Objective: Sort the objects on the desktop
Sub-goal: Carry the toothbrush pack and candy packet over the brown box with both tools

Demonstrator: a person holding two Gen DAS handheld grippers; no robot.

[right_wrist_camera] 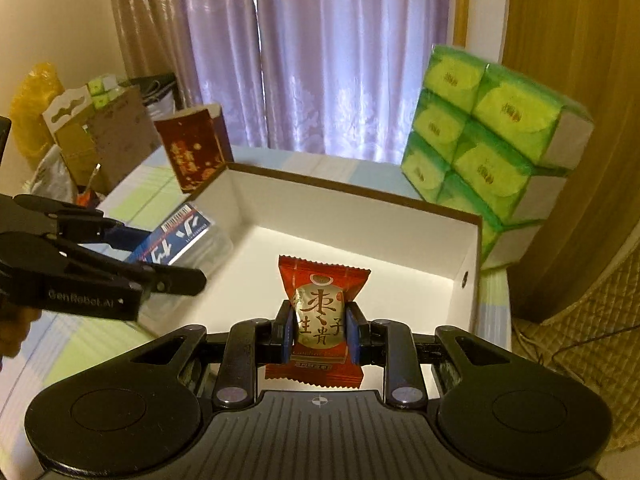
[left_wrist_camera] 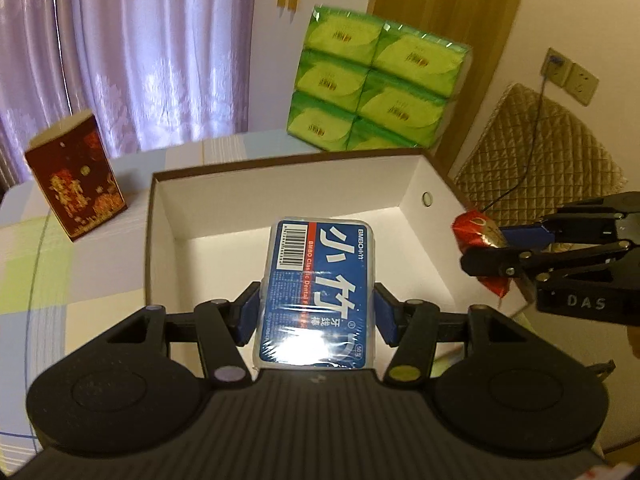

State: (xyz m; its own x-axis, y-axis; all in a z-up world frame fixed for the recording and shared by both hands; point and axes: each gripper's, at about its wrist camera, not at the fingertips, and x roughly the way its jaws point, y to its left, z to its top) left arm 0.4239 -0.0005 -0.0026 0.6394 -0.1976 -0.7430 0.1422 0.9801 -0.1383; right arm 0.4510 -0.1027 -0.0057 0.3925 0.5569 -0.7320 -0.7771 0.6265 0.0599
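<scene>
My left gripper (left_wrist_camera: 316, 312) is shut on a clear plastic dental floss box (left_wrist_camera: 320, 280) with a blue label, held over the near part of an open white cardboard box (left_wrist_camera: 280, 188). My right gripper (right_wrist_camera: 320, 336) is shut on a red and gold candy packet (right_wrist_camera: 320, 312), held above the same white cardboard box (right_wrist_camera: 360, 224), whose inside is bare. In the left wrist view the right gripper (left_wrist_camera: 480, 252) shows at the right with the candy packet (left_wrist_camera: 476, 228) over the box's right wall. In the right wrist view the left gripper (right_wrist_camera: 160, 256) holds the floss box (right_wrist_camera: 180, 236) at the box's left wall.
A dark red carton (left_wrist_camera: 76, 184) stands on the checked tablecloth left of the white box. A green multipack of tissues (left_wrist_camera: 372, 84) stands behind the box. Purple curtains hang at the back. A quilted chair back (left_wrist_camera: 540, 148) and wall sockets (left_wrist_camera: 572, 76) lie to the right; clutter and a cardboard bag (right_wrist_camera: 100, 136) to the left.
</scene>
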